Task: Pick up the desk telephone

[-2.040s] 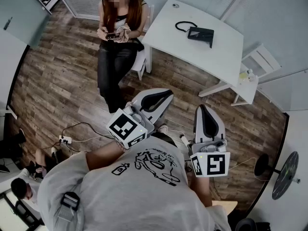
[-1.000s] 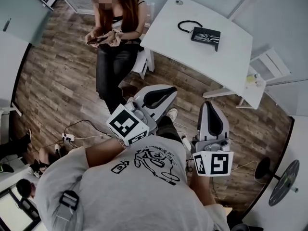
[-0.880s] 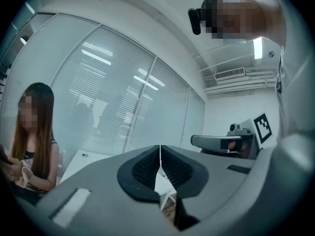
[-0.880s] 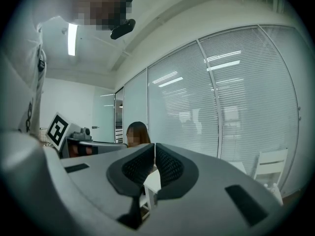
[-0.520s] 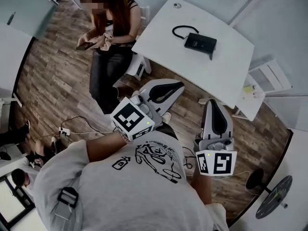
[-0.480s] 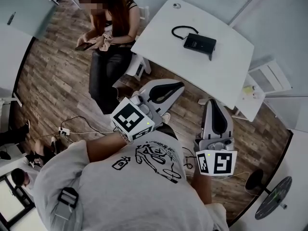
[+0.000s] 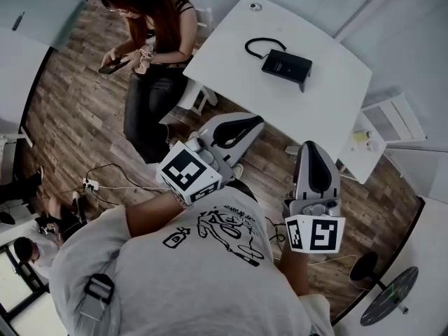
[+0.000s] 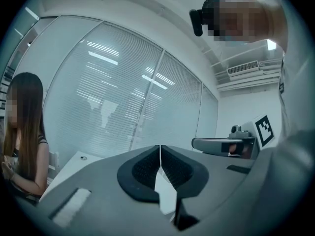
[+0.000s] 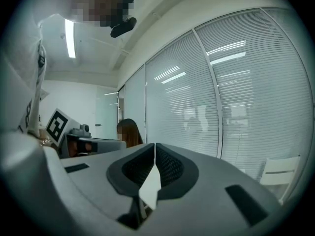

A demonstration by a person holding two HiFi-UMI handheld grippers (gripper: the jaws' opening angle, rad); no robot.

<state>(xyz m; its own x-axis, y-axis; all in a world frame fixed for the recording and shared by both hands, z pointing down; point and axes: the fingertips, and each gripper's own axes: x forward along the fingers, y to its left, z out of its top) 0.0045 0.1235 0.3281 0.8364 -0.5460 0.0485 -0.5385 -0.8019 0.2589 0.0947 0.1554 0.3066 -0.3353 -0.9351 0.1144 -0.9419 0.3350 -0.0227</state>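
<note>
The black desk telephone (image 7: pixel 287 66) with its curled cord lies on the white table (image 7: pixel 231 54) at the top of the head view. My left gripper (image 7: pixel 253 122) is held level below the table's near edge, jaws shut and empty. My right gripper (image 7: pixel 313 147) points the same way further right, also shut on nothing. Both stay well short of the phone. In the left gripper view the shut jaw tips (image 8: pixel 159 147) meet in front of window blinds, with a sliver of table (image 8: pixel 69 163) below. The right gripper view shows its shut tips (image 9: pixel 155 145) against blinds.
A person in dark trousers (image 7: pixel 143 47) sits at the table's left end looking at a phone. A white chair (image 7: pixel 392 121) stands right of the table. Cables and a power strip (image 7: pixel 91 184) lie on the wooden floor. A fan base (image 7: pixel 364 266) stands bottom right.
The table and telephone have slid closer and lower in the head view as both shut grippers moved forward toward them. The seated person has shifted toward the upper left.
</note>
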